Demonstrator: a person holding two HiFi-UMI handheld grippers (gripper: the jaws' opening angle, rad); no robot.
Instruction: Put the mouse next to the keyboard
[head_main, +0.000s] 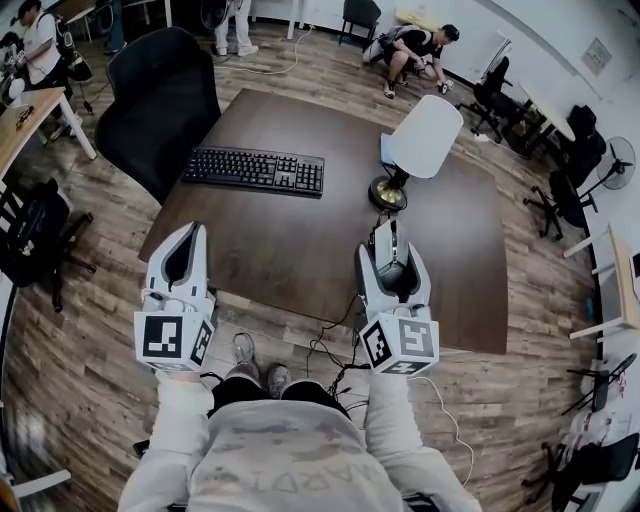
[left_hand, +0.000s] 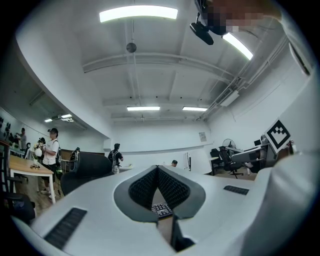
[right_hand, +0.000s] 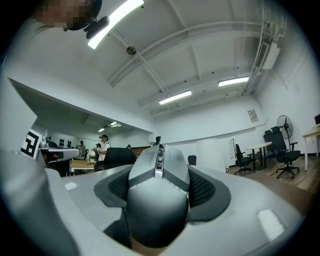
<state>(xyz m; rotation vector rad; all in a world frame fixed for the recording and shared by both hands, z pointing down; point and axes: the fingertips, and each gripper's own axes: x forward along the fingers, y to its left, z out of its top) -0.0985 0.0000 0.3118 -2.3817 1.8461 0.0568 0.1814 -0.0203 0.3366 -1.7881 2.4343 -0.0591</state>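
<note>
A grey mouse (head_main: 390, 262) is clamped between the jaws of my right gripper (head_main: 389, 232), above the front right part of the brown table (head_main: 290, 250). In the right gripper view the mouse (right_hand: 159, 195) fills the gap between the dark pads, pointing away from the camera. The black keyboard (head_main: 254, 170) lies on the table's far left part, well ahead of both grippers. My left gripper (head_main: 193, 235) hovers at the table's front left edge, its jaws shut with tips touching and holding nothing. Below its pads, the left gripper view shows a corner of the keyboard (left_hand: 161, 210).
A desk lamp with a white shade (head_main: 425, 135) and round base (head_main: 387, 193) stands just beyond the mouse. A black office chair (head_main: 160, 100) sits behind the keyboard. Cables (head_main: 330, 350) trail on the floor under the front edge. People stand and crouch far off.
</note>
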